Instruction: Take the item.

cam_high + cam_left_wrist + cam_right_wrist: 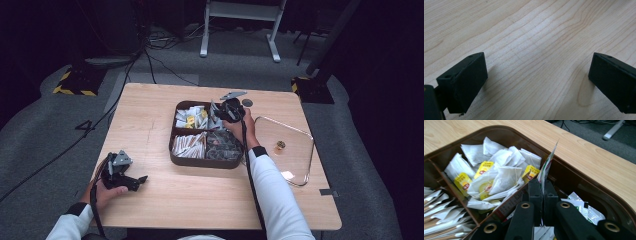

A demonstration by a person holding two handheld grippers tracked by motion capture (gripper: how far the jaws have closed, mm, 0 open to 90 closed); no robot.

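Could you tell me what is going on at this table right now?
A person is working over a brown divided tray of tea bags and sachets. The right gripper is shut on a thin packet, holding it upright above the tray's far right compartment. Tea bags with yellow tags fill the compartment beside it. The left gripper rests open on the bare wooden table, holding nothing. The tray's clear lid lies on the table to the right.

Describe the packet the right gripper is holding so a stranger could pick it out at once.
On the wooden table sits a dark brown divided tray. At its far right compartment, the right gripper pinches a thin flat sachet. It alone stands on edge above the tray, white with red and green print, unlike the yellow-tagged tea bags beside it.
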